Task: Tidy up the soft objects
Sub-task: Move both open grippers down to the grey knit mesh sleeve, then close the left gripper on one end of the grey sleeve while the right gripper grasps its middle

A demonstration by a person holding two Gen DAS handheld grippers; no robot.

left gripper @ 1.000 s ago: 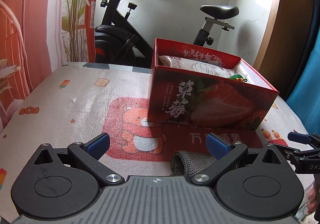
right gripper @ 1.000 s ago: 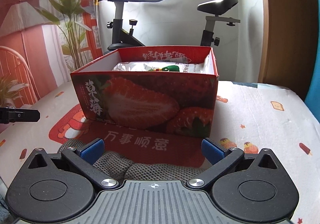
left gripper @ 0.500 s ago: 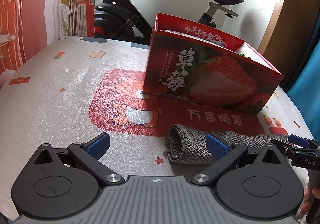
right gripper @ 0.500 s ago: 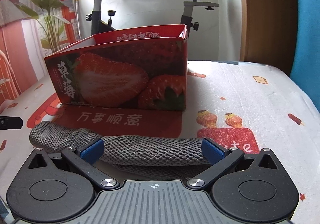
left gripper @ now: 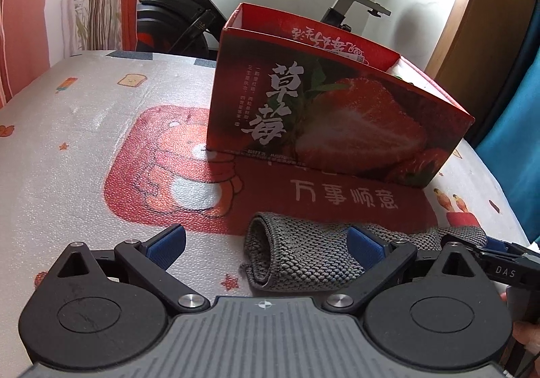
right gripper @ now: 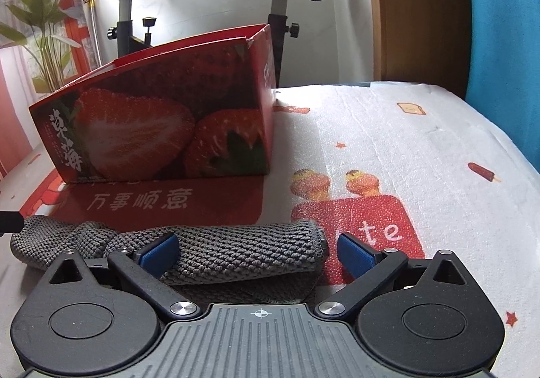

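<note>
1. The strawberry box (left gripper: 337, 115) shows only its outer walls in the right wrist view, so its contents are hidden there; the left wrist view gives just a sliver of the interior, too small to read.
2. The grey knitted cloth (right gripper: 236, 253) lies flat on the printed mat (left gripper: 84, 148) just in front of the box, not touching it; its near edge is hidden under both gripper bodies.
3. Compared with half a second ago, both cameras sit lower and closer to the cloth, and the box top is less visible.
4. The left gripper (left gripper: 266, 244) is spread wide over the cloth's rolled open end, grasping nothing.
5. The right gripper (right gripper: 256, 251) is also spread, straddling the cloth's other end without pinching it.
</note>
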